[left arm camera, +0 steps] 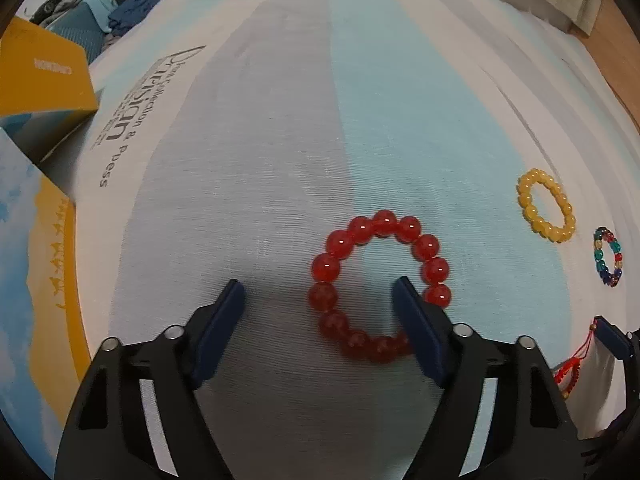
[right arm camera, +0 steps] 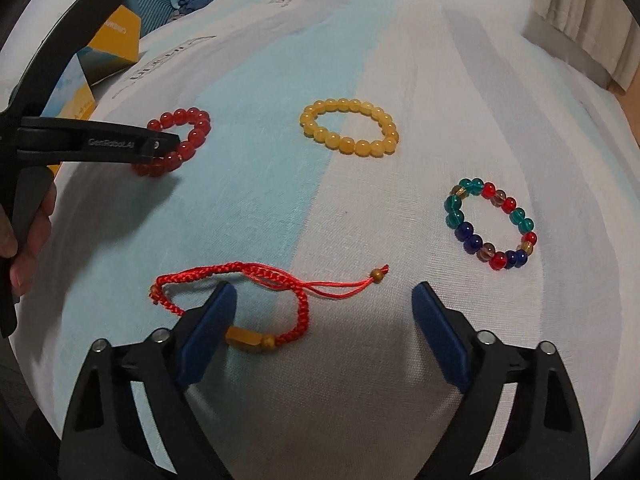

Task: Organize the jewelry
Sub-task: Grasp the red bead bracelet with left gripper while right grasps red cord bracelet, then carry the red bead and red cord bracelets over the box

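Note:
A red bead bracelet [left arm camera: 380, 288] lies flat on the striped cloth [left arm camera: 280, 160]. My left gripper [left arm camera: 320, 292] is open, its right finger inside the bracelet's ring and its left finger outside. The bracelet also shows in the right wrist view [right arm camera: 180, 144], partly behind the left gripper. A yellow bead bracelet [right arm camera: 350, 132], a multicolour bead bracelet [right arm camera: 492, 224] and a red braided cord bracelet [right arm camera: 248, 292] lie on the cloth. My right gripper [right arm camera: 324, 300] is open, its left finger over the cord bracelet's loop.
A yellow and blue box [left arm camera: 40, 80] and its open lid [left arm camera: 36, 280] stand at the left. Clothes [left arm camera: 120, 8] lie at the far left. A curtain [right arm camera: 580, 20] hangs at the far right.

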### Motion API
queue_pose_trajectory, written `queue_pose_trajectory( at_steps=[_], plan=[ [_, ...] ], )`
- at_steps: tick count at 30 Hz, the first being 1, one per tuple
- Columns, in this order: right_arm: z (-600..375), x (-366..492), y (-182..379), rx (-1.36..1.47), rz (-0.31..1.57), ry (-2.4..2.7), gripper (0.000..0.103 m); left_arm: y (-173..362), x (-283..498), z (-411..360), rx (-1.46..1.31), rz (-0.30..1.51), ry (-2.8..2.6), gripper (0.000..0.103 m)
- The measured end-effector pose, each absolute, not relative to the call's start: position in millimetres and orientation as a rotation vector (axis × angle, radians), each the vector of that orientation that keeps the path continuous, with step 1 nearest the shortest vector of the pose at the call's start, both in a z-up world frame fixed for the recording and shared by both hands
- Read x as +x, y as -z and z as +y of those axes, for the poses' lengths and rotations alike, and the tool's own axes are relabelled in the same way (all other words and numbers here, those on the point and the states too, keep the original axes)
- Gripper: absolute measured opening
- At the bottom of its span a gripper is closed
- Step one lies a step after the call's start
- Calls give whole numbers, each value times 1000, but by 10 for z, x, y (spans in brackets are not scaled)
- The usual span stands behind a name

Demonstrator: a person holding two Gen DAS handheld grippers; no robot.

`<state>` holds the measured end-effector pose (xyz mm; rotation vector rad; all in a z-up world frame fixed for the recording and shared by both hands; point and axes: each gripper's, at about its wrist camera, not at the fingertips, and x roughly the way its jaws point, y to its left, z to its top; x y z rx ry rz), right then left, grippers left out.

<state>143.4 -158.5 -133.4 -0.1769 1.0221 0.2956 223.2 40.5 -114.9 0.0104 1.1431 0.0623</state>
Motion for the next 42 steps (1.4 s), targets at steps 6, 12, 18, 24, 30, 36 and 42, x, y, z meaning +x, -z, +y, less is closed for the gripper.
queue_pose_trajectory(
  at_steps=[6,12,18,24,30,36,42],
  plan=[
    [-1601,1421,1297,-174,1023,-292,62,1144,2189,351,6,1151,-35,52],
    [-1575,1416,1271,-180,1036,-293,40,1119,2141,303,13,1168,-16,33],
    [-1601,1394,1204,-191,1047,-293,7,1079,2111,307,-8,1195,12,13],
    [-1651,1394,1101,-170,1060,-305,5,994,2078,322,-25,1197,20,13],
    [-1664,1368,992,-152,1043,-296,5,830,2038,317,-16,1173,21,13],
    [-1677,1342,858,-134,1026,-295,5,646,2008,349,-12,1152,22,13],
    [-1635,1337,669,-125,1007,-290,5,444,1918,358,-13,1131,26,13]
  ],
)
